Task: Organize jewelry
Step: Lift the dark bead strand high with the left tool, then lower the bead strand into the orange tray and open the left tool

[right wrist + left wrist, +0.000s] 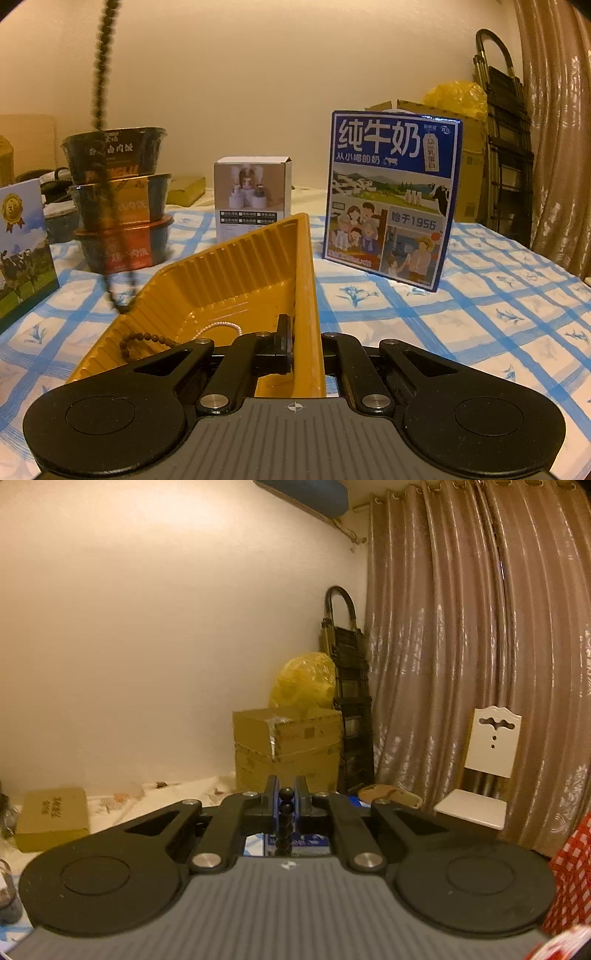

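My left gripper (287, 794) is shut on a string of dark beads (286, 818) and holds it high in the air. The same string hangs blurred in the right wrist view (101, 74), its lower loop (120, 295) just left of the yellow tray (236, 266). My right gripper (301, 332) is shut on the tray's right rim (306, 295). A brown bead bracelet (142, 341) and a thin pearl chain (218, 326) lie inside the tray.
A blue milk carton box (391, 199) stands right of the tray. A small white box (253, 195) stands behind it. Stacked food bowls (122, 199) and another box (22, 243) stand at left. Blue-checked cloth (480, 314) covers the table.
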Motion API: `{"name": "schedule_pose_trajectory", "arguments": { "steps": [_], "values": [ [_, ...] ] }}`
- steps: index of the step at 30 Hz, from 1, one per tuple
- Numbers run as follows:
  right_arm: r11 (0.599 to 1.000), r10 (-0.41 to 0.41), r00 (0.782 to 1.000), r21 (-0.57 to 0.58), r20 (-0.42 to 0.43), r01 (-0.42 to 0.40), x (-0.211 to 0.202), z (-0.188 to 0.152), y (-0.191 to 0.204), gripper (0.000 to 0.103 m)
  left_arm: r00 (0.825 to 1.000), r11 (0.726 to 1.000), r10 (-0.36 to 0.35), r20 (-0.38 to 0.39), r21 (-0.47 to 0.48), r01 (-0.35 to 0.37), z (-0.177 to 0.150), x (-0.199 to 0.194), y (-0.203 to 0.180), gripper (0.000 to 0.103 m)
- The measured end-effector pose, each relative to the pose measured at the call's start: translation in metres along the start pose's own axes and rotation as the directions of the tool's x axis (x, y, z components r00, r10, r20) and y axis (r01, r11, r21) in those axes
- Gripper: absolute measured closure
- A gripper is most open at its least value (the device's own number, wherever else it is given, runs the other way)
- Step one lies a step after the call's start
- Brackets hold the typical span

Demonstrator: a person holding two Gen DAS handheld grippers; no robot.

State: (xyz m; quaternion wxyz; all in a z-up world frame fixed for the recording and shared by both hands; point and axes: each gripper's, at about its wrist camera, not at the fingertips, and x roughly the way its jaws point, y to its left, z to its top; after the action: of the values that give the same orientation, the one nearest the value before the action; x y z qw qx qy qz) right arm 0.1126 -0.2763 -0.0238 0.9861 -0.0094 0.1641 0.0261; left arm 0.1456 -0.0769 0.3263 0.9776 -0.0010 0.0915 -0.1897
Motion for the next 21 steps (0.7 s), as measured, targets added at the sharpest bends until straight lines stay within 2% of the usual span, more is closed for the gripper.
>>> {"name": "schedule_pose_trajectory", "arguments": {
  "steps": [6, 10, 16, 21],
  "values": [
    [1.000, 0.003, 1.000, 0.000, -0.001, -0.003, 0.000, 0.000, 0.000, 0.098, 0.995, 0.999, -0.033, -0.089, -0.044, 0.029, -0.031, 0.030, -0.001, 0.097],
    [1.000, 0.003, 1.000, 0.003, -0.006, -0.003, 0.000, 0.000, -0.001, 0.098, 0.982, 0.996, -0.045, -0.182, -0.089, 0.029, -0.068, 0.053, 0.005, 0.097],
    [1.000, 0.002, 1.000, 0.010, -0.017, -0.002, 0.001, -0.001, -0.003, 0.098, 0.937, 0.987, -0.066, -0.343, -0.159, 0.012, -0.148, 0.084, 0.013, 0.097],
    [1.000, 0.001, 1.000, 0.009, -0.023, -0.001, 0.001, -0.002, -0.004, 0.098, 0.899, 0.972, -0.074, -0.431, -0.232, -0.031, -0.207, 0.099, 0.022, 0.097]
  ]
}}
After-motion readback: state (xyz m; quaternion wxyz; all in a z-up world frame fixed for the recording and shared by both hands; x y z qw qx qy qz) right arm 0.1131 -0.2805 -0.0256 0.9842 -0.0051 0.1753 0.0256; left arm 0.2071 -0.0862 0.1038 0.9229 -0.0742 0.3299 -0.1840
